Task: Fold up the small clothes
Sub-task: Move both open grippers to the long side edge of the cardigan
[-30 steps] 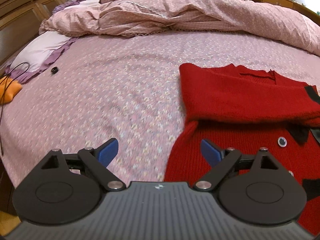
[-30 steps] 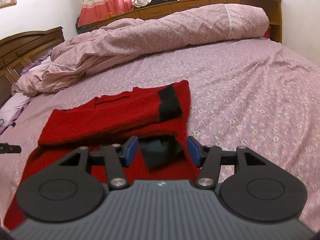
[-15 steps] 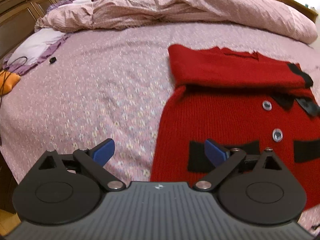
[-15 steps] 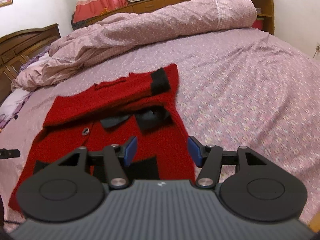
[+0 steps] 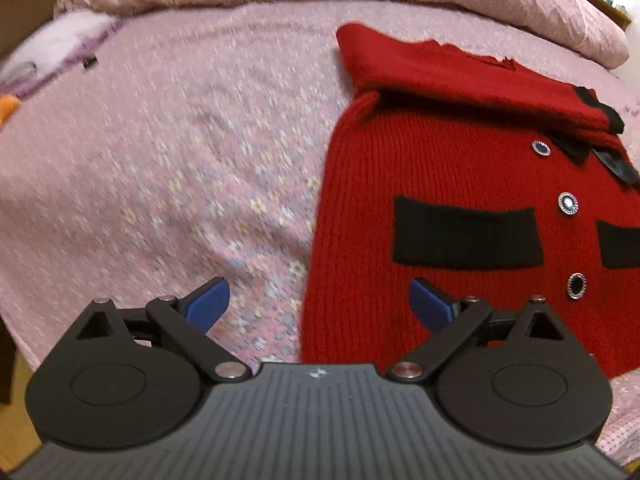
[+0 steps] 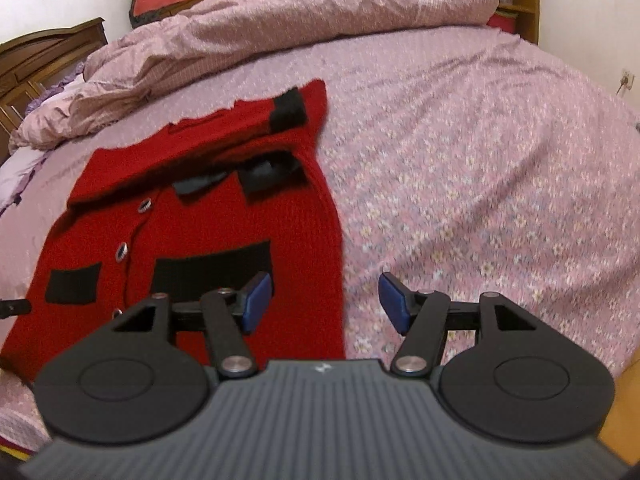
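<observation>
A small red knit cardigan point(image 5: 440, 152) with black pocket bands and round buttons lies flat on the pink floral bedsheet point(image 5: 180, 160), both sleeves folded across its chest. It also shows in the right wrist view point(image 6: 208, 224). My left gripper point(image 5: 318, 304) is open and empty, above the cardigan's lower left hem corner. My right gripper point(image 6: 324, 300) is open and empty, above the cardigan's lower right hem edge. Neither gripper touches the cloth.
A crumpled pink duvet point(image 6: 280, 28) lies along the far side of the bed. A white and purple pillow point(image 5: 60, 40) and a small black object point(image 5: 90, 63) sit at the far left. A wooden headboard point(image 6: 44, 60) stands behind. The bed's near edge is below both grippers.
Both grippers have pulled back from the folded sleeves toward the cardigan's hem; more of the lower body and pocket bands now show. Both stayed open and empty.
</observation>
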The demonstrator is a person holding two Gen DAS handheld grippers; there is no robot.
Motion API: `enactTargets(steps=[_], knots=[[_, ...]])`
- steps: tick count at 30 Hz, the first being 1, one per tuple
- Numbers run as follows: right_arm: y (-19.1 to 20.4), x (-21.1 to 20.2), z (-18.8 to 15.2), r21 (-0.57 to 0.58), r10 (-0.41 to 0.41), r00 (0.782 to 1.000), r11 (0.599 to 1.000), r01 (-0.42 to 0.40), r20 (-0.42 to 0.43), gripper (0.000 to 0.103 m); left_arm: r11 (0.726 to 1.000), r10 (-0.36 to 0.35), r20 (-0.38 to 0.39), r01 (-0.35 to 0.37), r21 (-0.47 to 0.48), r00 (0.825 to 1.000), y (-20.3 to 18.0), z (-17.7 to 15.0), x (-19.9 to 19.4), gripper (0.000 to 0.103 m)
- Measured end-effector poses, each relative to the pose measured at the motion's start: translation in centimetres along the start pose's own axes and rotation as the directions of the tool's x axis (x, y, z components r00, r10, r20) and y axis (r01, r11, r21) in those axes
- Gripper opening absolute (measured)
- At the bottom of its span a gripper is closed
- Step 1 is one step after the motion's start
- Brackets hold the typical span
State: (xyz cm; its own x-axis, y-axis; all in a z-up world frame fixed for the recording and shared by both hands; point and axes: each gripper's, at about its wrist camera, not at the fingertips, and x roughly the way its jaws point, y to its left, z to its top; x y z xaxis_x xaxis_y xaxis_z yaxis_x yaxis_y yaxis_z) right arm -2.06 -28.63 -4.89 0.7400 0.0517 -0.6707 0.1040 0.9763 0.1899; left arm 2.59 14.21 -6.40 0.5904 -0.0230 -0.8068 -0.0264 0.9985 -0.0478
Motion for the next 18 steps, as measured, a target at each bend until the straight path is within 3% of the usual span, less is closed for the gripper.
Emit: enactTargets(steps=[4, 8, 11, 15, 18], knots=[[-0.4, 0.8, -0.6, 0.013, 0.028, 0.999, 1.0, -0.027, -0.036, 0.061, 0.999, -0.044, -0.022, 0.043, -0.007, 0.999, 0.4, -0.4, 1.0, 0.094], [-0.4, 1.3, -1.1, 0.012, 0.065, 0.996, 0.998, -0.065, -0.056, 0.061, 0.995, -0.027, -0.002, 0.027, 0.093, 1.0, -0.4, -0.9, 0.8, 0.08], [-0.2, 1.5, -1.3, 0.009, 0.096, 0.994, 0.995, -0.096, -0.06, 0.062, 0.986, -0.071, 0.008, 0.069, 0.149, 0.997, -0.7, -1.3, 0.0, 0.072], [0.0, 2.2, -1.9, 0.047, 0.204, 0.972, 0.979, -0.199, -0.115, 0.062, 0.972, -0.153, 0.008, 0.149, 0.183, 0.988, -1.1, -1.6, -0.5, 0.07], [0.4, 2.7, -2.3, 0.027, 0.215, 0.97, 0.977, -0.213, -0.118, 0.062, 0.974, -0.144, -0.002, 0.142, 0.178, 0.99, -1.1, -1.3, 0.3, 0.07]])
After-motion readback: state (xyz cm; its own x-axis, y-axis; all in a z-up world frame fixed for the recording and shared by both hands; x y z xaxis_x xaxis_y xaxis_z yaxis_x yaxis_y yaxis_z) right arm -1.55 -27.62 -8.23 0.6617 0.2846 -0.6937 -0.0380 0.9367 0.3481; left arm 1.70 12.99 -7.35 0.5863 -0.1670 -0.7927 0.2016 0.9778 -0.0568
